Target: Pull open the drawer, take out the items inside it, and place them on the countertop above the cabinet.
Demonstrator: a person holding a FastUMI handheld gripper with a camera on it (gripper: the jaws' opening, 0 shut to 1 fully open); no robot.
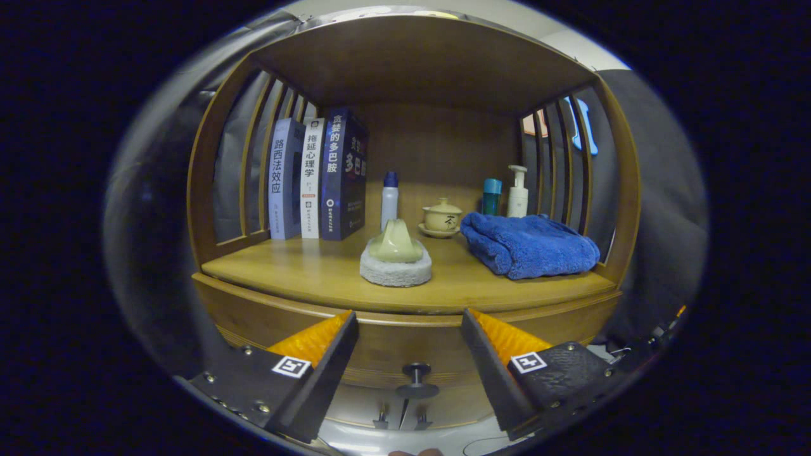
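We face a wooden cabinet [405,190] from the front. Our gripper [408,345] has its 2 fingers spread wide and holds nothing. Between them, just ahead, sits the drawer [393,345] under the countertop [304,269]; it looks closed, and its dark round knob [416,380] stands out toward us. A closed drawer fits either an approach to pull it or a finished job, and we cannot see inside. On the countertop stand 3 books [317,180], a pale green object on a white pad [396,256], a lidded cup [442,218], bottles and a folded blue towel [529,244].
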